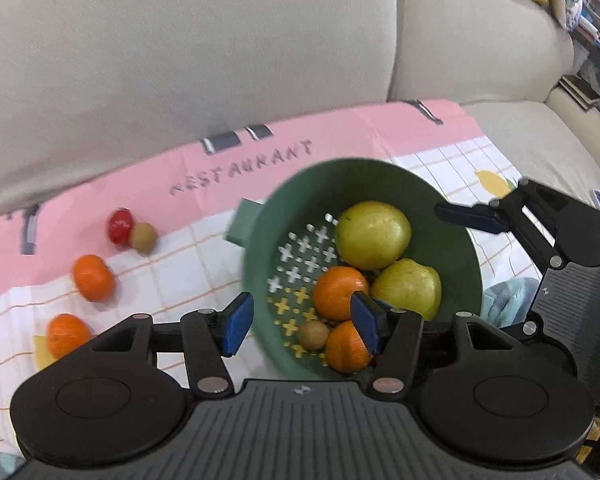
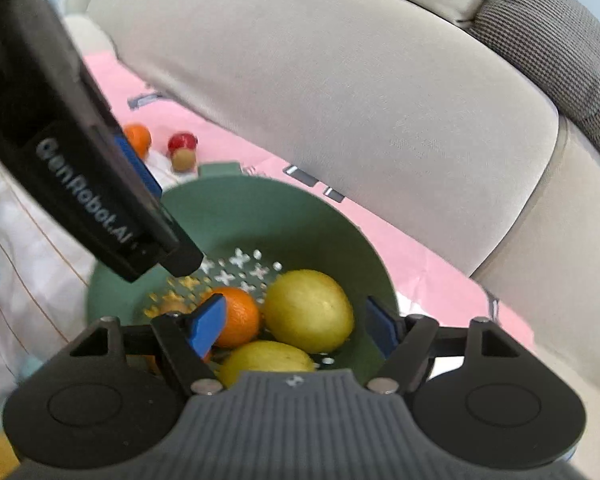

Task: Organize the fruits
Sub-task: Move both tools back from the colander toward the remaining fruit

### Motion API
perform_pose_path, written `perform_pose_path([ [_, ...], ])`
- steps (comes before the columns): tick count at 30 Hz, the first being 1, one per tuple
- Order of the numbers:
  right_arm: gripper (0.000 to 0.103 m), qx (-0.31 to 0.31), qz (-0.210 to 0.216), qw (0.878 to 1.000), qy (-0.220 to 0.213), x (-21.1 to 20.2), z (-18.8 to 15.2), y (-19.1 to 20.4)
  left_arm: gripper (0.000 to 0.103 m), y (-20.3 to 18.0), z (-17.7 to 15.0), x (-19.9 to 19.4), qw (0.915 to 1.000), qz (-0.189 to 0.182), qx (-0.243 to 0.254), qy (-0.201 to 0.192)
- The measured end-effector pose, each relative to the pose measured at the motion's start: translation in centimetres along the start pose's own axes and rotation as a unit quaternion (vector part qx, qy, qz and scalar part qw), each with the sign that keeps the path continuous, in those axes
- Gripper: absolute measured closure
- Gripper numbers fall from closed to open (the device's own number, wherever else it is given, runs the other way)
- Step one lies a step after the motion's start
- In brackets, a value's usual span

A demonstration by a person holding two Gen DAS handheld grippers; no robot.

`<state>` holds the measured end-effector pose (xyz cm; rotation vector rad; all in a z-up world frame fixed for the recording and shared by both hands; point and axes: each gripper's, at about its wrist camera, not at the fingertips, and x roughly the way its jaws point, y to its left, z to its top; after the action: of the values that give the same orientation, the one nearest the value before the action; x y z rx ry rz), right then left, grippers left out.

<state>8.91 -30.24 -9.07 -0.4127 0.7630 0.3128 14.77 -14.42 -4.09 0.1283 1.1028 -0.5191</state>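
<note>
The left gripper point(image 1: 302, 320) is spread wide and holds nothing; its blue pads point(image 1: 236, 324) straddle the near rim of the green colander point(image 1: 260, 248). Just ahead, inside the colander, lie two oranges point(image 1: 338, 292), a small kiwi point(image 1: 313, 335) and two yellow-green apples point(image 1: 374, 234). The right gripper point(image 2: 296, 324) is also wide and empty, over the same colander point(image 2: 236, 216), one apple point(image 2: 308, 310) between its fingers. To the left gripper's left, on the checked cloth point(image 1: 172, 272), sit two more oranges point(image 1: 93, 278). Farther off, a red fruit point(image 1: 120, 225) touches a second kiwi point(image 1: 143, 237), with the beige sofa back point(image 1: 180, 60) beyond.
</note>
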Motion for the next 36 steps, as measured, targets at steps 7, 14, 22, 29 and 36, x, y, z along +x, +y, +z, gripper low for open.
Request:
perform_pose_path([
  [7,0.027,0.064,0.037,0.997,-0.004,-0.4,2.1,2.0,0.037,3.2,-1.1,-3.5,0.9984,0.037,-0.026,-0.034],
  [14,0.027,0.110,0.079,0.991,-0.004,-1.3,3.2,4.9,0.037,6.0,-3.0,-5.9,0.9951,0.070,-0.036,-0.060],
  [22,0.027,0.142,0.112,0.983,0.000,-1.0,5.1,7.3,0.037,10.3,-5.0,-8.2,0.9906,0.079,-0.071,-0.087],
  [29,0.034,0.130,0.123,0.984,0.002,-0.5,6.5,10.4,0.037,13.9,-6.2,-8.6,0.9863,0.070,-0.119,-0.090],
  [36,0.046,0.090,0.120,0.989,0.005,0.7,7.3,12.1,0.037,15.7,-6.8,-7.1,0.9858,0.034,-0.146,-0.076],
])
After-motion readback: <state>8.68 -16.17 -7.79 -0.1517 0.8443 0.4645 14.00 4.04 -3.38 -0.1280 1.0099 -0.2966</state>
